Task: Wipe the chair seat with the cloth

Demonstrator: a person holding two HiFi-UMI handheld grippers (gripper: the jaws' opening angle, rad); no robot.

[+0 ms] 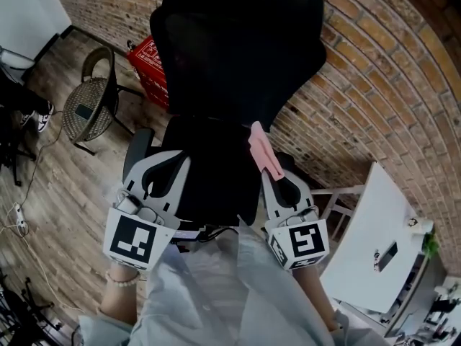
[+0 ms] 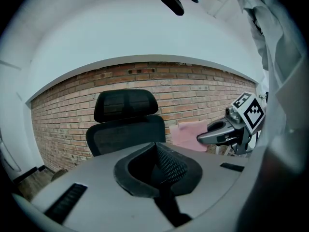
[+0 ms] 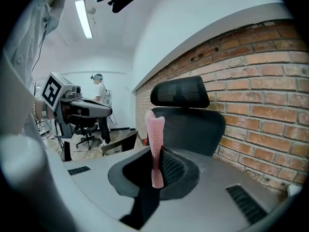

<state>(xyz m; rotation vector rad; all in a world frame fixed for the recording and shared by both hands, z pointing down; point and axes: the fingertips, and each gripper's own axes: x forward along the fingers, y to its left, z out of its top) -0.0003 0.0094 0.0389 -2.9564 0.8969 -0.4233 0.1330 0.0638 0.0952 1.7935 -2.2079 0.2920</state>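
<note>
Right gripper [image 3: 157, 174] is clamped on the pink cloth [image 3: 155, 134], which stands up from its jaws as a narrow folded strip. Seen from the head, the cloth is over the right edge of the seat [image 1: 209, 168] of the black chair [image 1: 238, 42]; whether it touches the seat cannot be told. Left gripper [image 2: 157, 167] has its jaws together with nothing between them, at the seat's left side. Behind the chair, against the brick wall [image 1: 374, 85], stands a red crate [image 1: 150, 60]; its contents cannot be made out.
</note>
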